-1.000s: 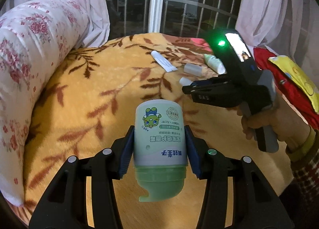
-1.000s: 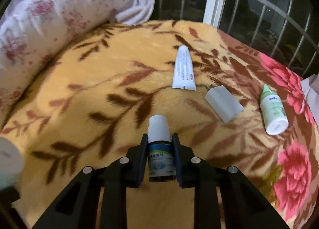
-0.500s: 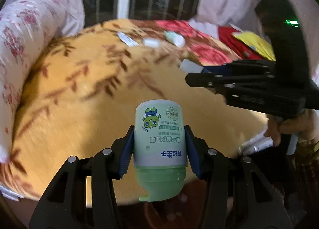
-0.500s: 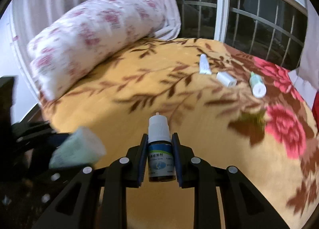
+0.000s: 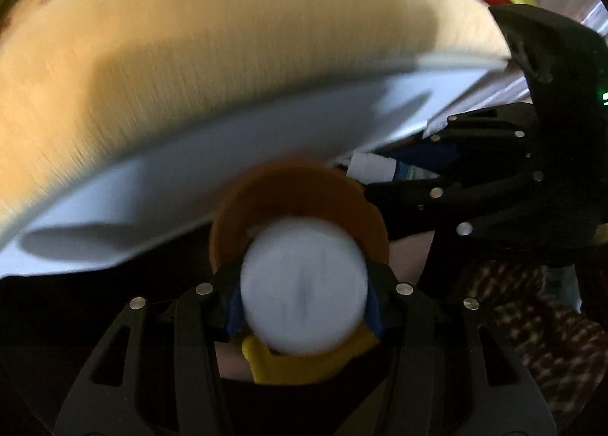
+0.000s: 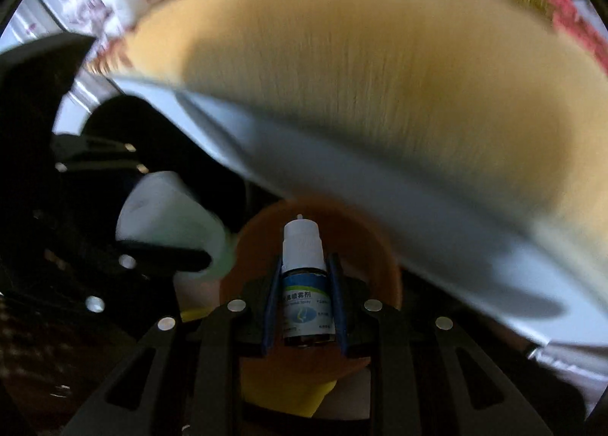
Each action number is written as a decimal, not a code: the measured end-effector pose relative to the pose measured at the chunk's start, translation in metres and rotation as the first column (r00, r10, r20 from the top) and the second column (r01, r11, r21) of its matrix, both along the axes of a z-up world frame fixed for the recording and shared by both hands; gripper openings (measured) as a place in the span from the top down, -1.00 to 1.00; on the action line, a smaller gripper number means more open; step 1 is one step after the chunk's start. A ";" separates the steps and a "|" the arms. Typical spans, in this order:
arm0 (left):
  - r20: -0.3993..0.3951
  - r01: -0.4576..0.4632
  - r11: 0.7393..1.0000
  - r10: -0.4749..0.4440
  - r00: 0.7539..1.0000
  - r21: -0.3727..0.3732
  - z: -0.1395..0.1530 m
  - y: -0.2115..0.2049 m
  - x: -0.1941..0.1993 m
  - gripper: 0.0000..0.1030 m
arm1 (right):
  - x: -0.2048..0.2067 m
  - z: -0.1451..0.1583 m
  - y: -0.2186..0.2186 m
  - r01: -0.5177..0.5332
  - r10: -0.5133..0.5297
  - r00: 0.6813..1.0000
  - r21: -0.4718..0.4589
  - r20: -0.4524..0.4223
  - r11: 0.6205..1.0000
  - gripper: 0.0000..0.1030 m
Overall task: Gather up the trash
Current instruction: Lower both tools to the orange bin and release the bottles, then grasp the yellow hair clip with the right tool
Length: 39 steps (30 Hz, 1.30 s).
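My left gripper (image 5: 304, 303) is shut on a white and green bottle (image 5: 304, 297), seen end-on and blurred, held over an orange bin (image 5: 266, 192) beside the bed. My right gripper (image 6: 304, 284) is shut on a small dark dropper bottle (image 6: 304, 272) with a white cap, also over the orange bin (image 6: 361, 246). The white and green bottle shows at the left in the right wrist view (image 6: 167, 219). The right gripper and its dropper bottle (image 5: 376, 168) show at the right in the left wrist view.
The bed's yellow blanket (image 5: 228, 40) and its white side (image 5: 190, 177) fill the upper part of both views, blurred by motion. A yellow bag liner (image 6: 281, 394) hangs on the bin. The floor around the bin is dark.
Both grippers have swung down from above the bed to the orange bin beside it, each still holding its bottle.
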State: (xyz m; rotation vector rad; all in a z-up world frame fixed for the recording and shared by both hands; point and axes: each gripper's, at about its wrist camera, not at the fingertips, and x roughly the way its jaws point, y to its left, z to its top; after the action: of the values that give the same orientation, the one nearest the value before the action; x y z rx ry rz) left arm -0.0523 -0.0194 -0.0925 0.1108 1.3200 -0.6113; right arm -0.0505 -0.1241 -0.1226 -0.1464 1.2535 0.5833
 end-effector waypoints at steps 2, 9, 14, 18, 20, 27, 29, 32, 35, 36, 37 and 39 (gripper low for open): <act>-0.020 -0.001 1.000 0.001 1.000 0.010 -0.006 0.001 -0.001 0.00 | -0.002 -0.014 0.002 0.004 -0.004 1.000 -0.028 -0.016 1.000 0.44; -0.002 -0.040 0.999 0.040 0.999 -0.003 0.000 0.009 -0.004 -0.34 | -0.002 -0.011 -0.007 0.053 -0.053 0.999 -0.025 -0.002 0.998 -0.11; 0.086 -0.015 0.999 0.017 0.996 -0.029 0.020 0.011 -0.004 -0.34 | -0.004 0.020 -0.017 0.048 -0.049 0.994 0.014 0.102 0.999 -0.14; 0.155 -0.024 0.998 0.034 0.987 -0.062 0.043 0.014 0.002 -0.34 | 0.000 0.059 -0.029 0.062 -0.077 0.978 0.086 0.191 0.994 -0.19; 0.191 -0.032 0.997 0.044 0.981 -0.068 0.054 0.016 0.002 -0.34 | 0.000 0.078 -0.034 0.068 -0.095 0.967 0.119 0.235 0.991 -0.21; 0.318 -0.059 0.993 0.088 0.944 -0.099 0.087 0.012 0.011 -0.34 | 0.010 0.122 -0.045 0.083 -0.153 0.916 0.197 0.371 0.977 -0.27; 0.357 -0.073 0.990 0.111 0.928 -0.118 0.099 0.009 0.015 -0.36 | 0.018 0.134 -0.049 0.101 -0.177 0.897 0.203 0.404 0.974 -0.34; 0.384 -0.094 0.984 0.145 0.912 -0.148 0.114 0.009 0.026 -0.39 | 0.036 0.147 -0.062 0.141 -0.220 0.867 0.205 0.447 0.969 -0.34; 0.412 -0.098 0.979 0.165 0.896 -0.180 0.129 0.004 0.036 -0.43 | 0.057 0.153 -0.071 0.158 -0.236 0.844 0.197 0.482 0.968 -0.34; 0.423 -0.098 0.978 0.169 0.890 -0.185 0.135 0.002 0.038 -0.43 | 0.068 0.156 -0.074 0.171 -0.241 0.834 0.183 0.496 0.968 -0.34; 0.438 -0.098 0.976 0.175 0.882 -0.193 0.140 -0.001 0.041 -0.43 | 0.078 0.158 -0.077 0.181 -0.243 0.830 0.171 0.502 0.969 -0.34; 0.447 -0.097 0.976 0.178 0.877 -0.197 0.145 -0.006 0.045 -0.45 | 0.100 0.161 -0.084 0.215 -0.265 0.815 0.154 0.516 0.964 -0.34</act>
State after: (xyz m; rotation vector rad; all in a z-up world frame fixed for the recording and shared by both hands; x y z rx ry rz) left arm -0.0078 -0.0251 0.0523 0.0194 0.7997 -0.5308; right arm 0.0494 -0.2085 0.0386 -0.0648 0.6835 0.3400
